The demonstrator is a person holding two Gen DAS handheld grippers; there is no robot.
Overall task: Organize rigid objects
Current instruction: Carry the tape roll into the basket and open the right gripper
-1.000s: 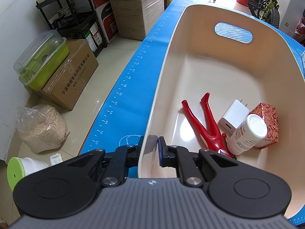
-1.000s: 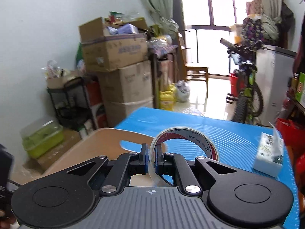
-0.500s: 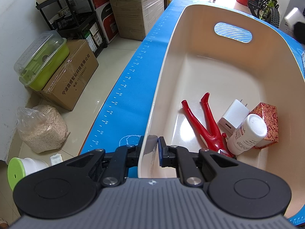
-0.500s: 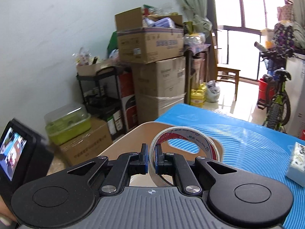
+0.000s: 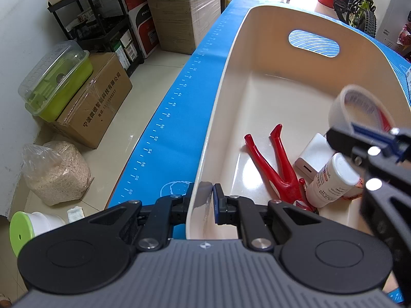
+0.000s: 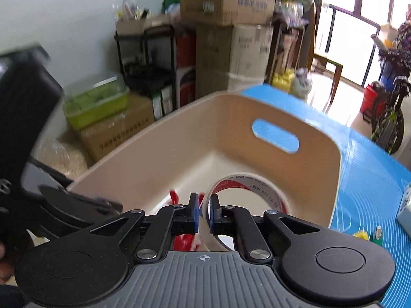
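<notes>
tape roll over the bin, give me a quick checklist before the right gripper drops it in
1. Tape roll sits between the right gripper's pads: ok; its jaws are just starting to open.
2. Roll is above the inside of the beige bin, not over the blue mat: ok.
3. Left gripper is clamped on the bin's near rim, steadying it: ok.
4. Free floor to land on: ok, the far half of the bin is bare.
5. Items below the roll: not ok, the white bottle and white charger lie right under it in the left wrist view.
6. Height above the bin floor: cannot tell.
</notes>
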